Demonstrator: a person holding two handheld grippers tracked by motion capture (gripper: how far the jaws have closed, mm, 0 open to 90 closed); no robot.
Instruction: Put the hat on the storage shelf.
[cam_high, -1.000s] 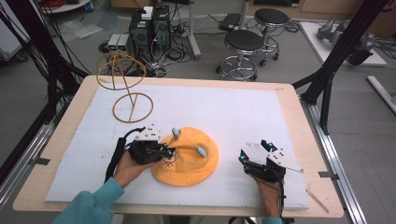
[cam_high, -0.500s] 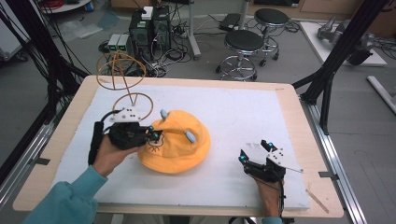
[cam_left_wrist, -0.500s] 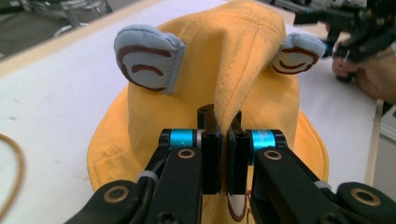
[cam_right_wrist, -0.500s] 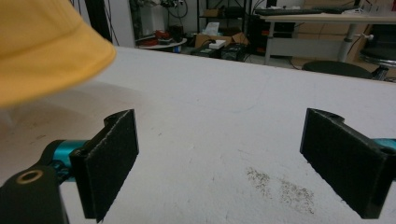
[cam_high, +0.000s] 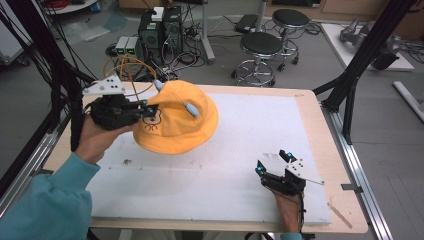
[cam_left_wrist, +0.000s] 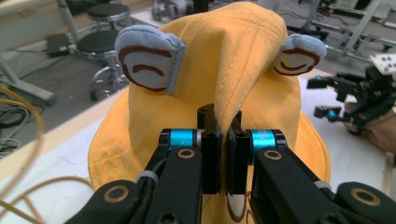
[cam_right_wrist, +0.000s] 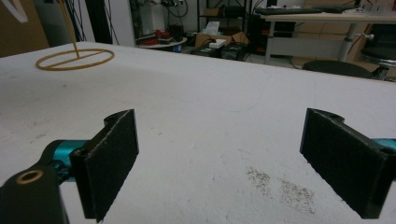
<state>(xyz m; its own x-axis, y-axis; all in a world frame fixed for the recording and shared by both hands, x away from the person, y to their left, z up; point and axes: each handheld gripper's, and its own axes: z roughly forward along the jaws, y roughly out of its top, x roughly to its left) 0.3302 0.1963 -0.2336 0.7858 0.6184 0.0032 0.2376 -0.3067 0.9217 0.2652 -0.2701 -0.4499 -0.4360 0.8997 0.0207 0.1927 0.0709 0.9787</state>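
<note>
Orange cotton is what I have in my left gripper (cam_left_wrist: 223, 140): a soft bucket hat (cam_high: 177, 120) with stitched seams, its brim pinched tight between the black jaws. Two pale blue fabric ears (cam_left_wrist: 148, 63), each embroidered with brown curved lines, stand up from the crown in the left gripper view. On the high view I can make out a small cartoon face print (cam_high: 151, 119) on the hat near the jaws, but no lettering or brand that I can read.

A second ago the hat lay flat on the white mat (cam_high: 225, 165) near the front of the table; since then my left hand has carried it up and toward the far left corner, so it now hangs tilted off the surface in front of the thin orange wire stand (cam_right_wrist: 74, 58) with its ring base.

My right gripper (cam_high: 274, 165) has not moved. It rests on the mat at the near right, jaws spread wide with nothing between the rough black pads (cam_right_wrist: 109, 163). Some dark specks (cam_right_wrist: 280, 186) dot the foamy white mat just ahead of it.
</note>
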